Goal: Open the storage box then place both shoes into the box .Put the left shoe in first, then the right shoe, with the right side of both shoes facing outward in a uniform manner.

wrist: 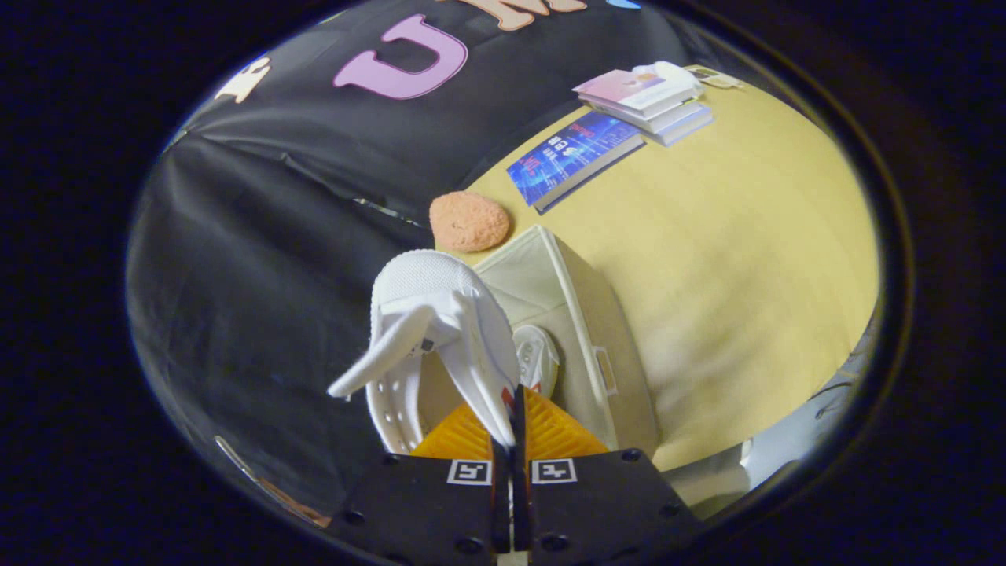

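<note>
Yellow table (747,259), open storage box (585,330) (one shoe (537,358) inside), tongs (511,409) clamped on white shoe (432,330)

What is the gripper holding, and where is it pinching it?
The gripper is shut on a white shoe, pinching the thin side wall by its opening. The shoe hangs above the open box, where another shoe already lies.
</note>
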Demonstrator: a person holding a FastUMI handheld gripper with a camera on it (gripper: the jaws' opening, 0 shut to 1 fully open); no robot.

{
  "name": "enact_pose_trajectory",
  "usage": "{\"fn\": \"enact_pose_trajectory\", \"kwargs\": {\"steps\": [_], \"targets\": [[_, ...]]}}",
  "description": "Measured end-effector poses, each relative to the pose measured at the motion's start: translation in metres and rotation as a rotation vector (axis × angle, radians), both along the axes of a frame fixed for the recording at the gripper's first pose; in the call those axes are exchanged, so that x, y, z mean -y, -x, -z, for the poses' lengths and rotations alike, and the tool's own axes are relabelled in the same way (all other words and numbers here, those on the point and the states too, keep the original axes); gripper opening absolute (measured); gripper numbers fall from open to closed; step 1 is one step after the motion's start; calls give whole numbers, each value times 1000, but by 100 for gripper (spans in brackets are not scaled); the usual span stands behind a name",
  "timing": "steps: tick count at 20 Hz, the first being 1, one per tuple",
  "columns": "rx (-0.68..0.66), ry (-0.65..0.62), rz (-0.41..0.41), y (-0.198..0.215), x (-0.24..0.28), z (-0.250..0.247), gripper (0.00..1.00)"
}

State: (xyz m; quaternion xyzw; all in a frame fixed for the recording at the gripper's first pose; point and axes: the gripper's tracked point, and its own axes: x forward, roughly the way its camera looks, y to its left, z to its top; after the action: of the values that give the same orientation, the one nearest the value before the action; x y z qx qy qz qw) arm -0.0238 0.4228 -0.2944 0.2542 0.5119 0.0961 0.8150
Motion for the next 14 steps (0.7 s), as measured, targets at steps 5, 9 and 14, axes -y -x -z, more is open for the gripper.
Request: {"fn": "enact_pose_trajectory", "kwargs": {"steps": [5,9,14], "targets": [[25,64,27,2,1,2,24],[89,-28,24,-5,-14,-25,61],[184,28,0,-16,10,-51,100]]}}
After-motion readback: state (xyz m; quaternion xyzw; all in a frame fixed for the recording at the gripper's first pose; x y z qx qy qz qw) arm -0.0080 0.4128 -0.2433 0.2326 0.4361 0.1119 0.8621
